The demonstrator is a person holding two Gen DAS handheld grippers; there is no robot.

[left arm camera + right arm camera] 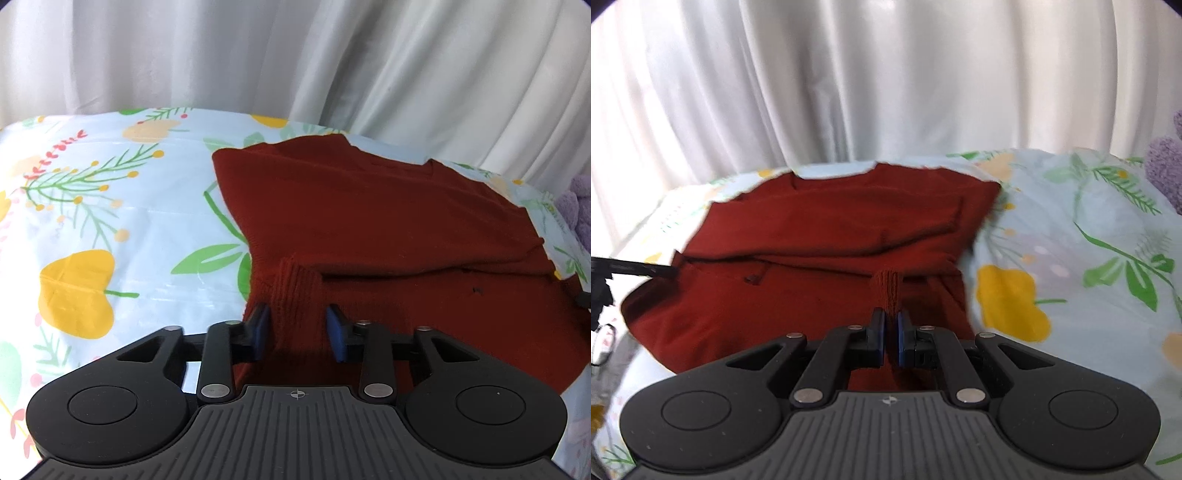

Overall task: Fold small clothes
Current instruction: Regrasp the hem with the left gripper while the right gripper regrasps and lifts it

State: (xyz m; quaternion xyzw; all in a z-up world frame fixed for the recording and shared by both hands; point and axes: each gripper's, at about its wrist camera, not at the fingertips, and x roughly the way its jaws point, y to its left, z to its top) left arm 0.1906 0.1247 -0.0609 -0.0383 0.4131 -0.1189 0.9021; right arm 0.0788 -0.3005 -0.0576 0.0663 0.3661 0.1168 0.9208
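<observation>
Here right tongs [891, 334] pinch ribbed cuff [886, 290], rust knit sweater [842, 218].

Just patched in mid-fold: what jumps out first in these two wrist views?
A rust-red knit garment lies spread across the floral tablecloth, with white curtains behind. The right gripper is shut on its ribbed cuff; the left gripper is open around another cuff.

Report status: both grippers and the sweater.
Left gripper open, fingers straddling a ribbed cuff. Right gripper shut on the other cuff. Red sweater part-folded on floral cloth. Nothing in the way.
</observation>
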